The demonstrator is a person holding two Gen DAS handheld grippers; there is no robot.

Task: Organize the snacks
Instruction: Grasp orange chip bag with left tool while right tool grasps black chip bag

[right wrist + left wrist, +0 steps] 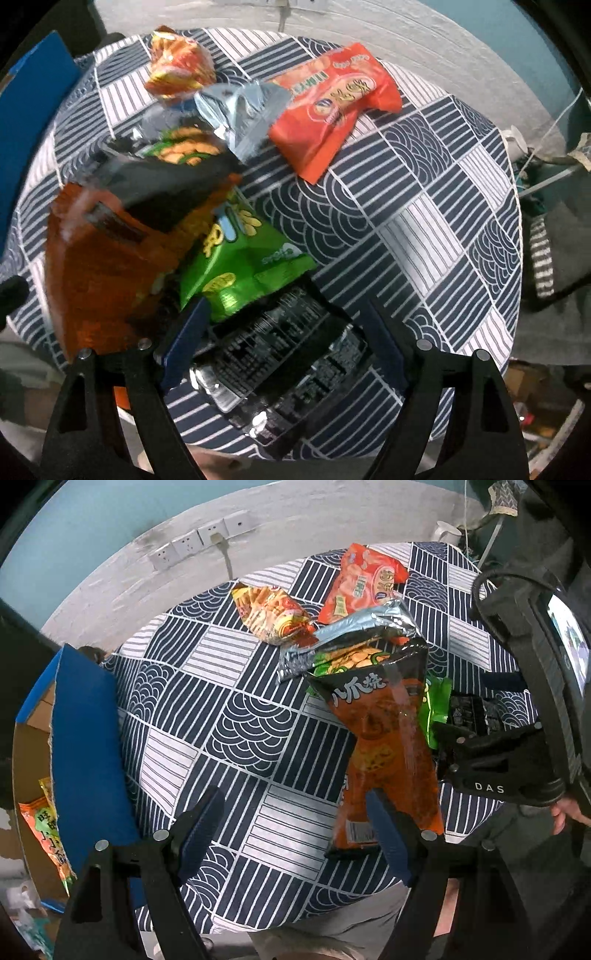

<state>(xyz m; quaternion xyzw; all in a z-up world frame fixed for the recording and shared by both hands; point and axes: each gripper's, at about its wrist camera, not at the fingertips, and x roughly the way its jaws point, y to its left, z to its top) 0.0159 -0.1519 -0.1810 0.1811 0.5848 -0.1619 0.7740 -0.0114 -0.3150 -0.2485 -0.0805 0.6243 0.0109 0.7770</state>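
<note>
In the left wrist view, the left hand-held gripper [291, 834] has its jaws wide with nothing in them. It hangs over the counter [229, 716], and its right finger sits in front of the low end of the long orange bag [388, 746]. That bag stretches from near the gripper up to the pile, dark top end away, likely an easy end to grab. A blue box [85, 746] waits at the left, likely for the snacks. In the right wrist view, the right hand-held gripper [284, 347] is wide too, with a black bag [280, 350] lying flat between its fingers, not squeezed. A green bag [240, 266] lies partly on top of it.
</note>
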